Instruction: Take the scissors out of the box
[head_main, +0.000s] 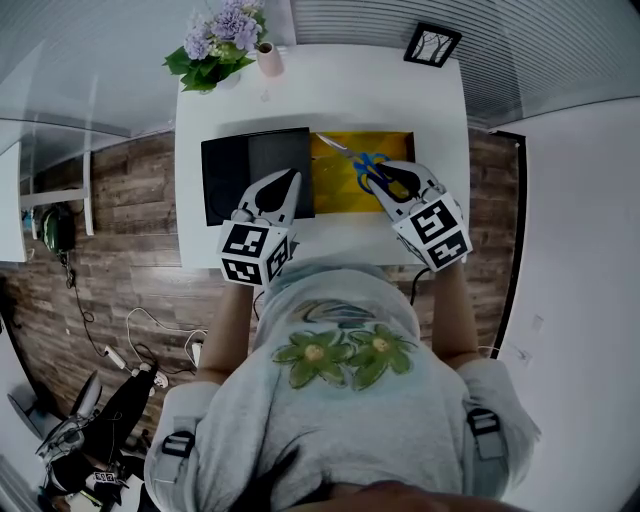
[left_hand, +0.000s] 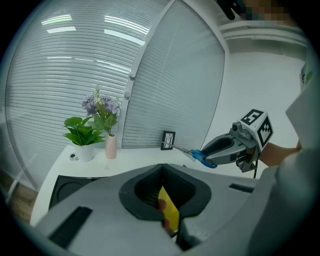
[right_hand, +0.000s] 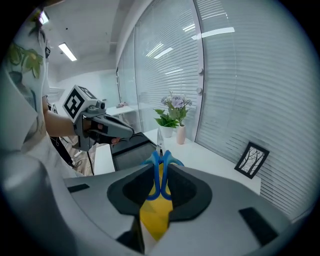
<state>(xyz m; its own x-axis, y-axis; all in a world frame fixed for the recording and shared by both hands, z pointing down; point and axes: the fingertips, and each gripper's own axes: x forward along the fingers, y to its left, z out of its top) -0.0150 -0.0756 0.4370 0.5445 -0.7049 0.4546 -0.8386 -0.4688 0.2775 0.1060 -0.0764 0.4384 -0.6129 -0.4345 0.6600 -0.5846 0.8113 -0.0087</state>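
The scissors (head_main: 362, 163) have blue handles and silver blades. My right gripper (head_main: 383, 178) is shut on the handles and holds them in the air above the open yellow box (head_main: 340, 192), blades pointing away from me. In the right gripper view the blue handles (right_hand: 160, 167) sit pinched between the jaws. The left gripper view shows the scissors (left_hand: 200, 156) sticking out of the right gripper (left_hand: 209, 152). My left gripper (head_main: 290, 180) hovers at the seam between the box and its black lid (head_main: 240, 170), fingertips together. Yellow shows through the gap behind its tips (left_hand: 161, 167).
The white table (head_main: 330, 100) carries a potted plant with purple flowers (head_main: 215, 45), a pink vase (head_main: 268, 60) and a small black picture frame (head_main: 432, 45) along its far edge. Slatted blinds stand behind it. Cables lie on the wooden floor (head_main: 120, 260) at left.
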